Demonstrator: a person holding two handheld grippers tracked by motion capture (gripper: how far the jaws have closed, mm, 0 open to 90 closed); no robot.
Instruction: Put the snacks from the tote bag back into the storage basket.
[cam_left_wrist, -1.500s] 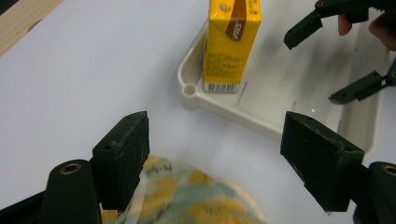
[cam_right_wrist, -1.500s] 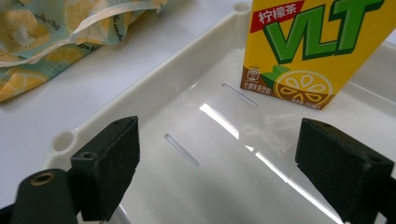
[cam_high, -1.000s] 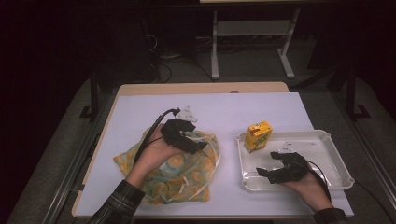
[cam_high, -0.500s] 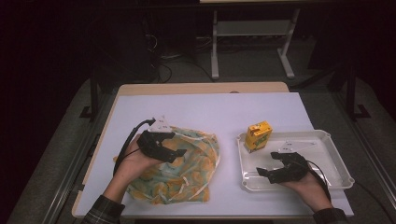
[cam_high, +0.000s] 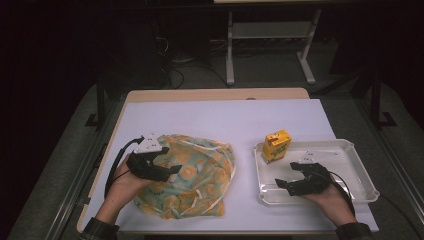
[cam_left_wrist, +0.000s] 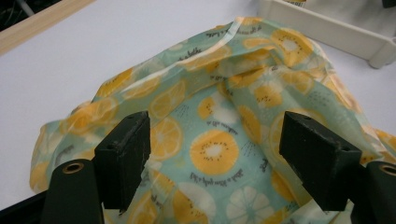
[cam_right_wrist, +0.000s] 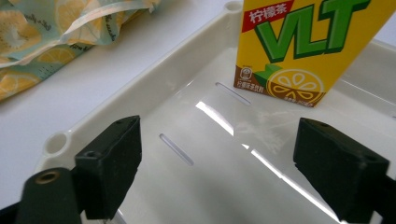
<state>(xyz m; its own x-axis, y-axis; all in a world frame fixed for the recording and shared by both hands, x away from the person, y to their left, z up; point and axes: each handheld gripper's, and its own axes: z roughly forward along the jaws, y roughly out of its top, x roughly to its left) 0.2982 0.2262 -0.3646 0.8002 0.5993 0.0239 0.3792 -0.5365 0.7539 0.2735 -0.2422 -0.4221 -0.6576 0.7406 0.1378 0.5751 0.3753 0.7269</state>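
Left gripper (cam_high: 172, 170), jaws wide apart and holding nothing, hovers low over the crumpled lemon-print bag (cam_high: 200, 175) on the table's left. Likely next: closing on a fold to lift or open it. Right gripper (cam_high: 281, 184), likewise open and empty, rests inside the white tray (cam_high: 362, 172), where a yellow drink carton (cam_high: 276, 146) stands upright in the far corner. Nothing blocks either.

- Cloth bag (cam_high: 192, 180): teal w/ yellow citrus-slice print, crumpled, lying flat on left half of white desk (cam_high: 225, 120); pale rim folded over at top.
- Drink carton (cam_high: 276, 146): yellow, green "VLT" lettering, lemon graphic; upright in far-left corner of white tray (cam_high: 360, 167), right of bag, apart from it.
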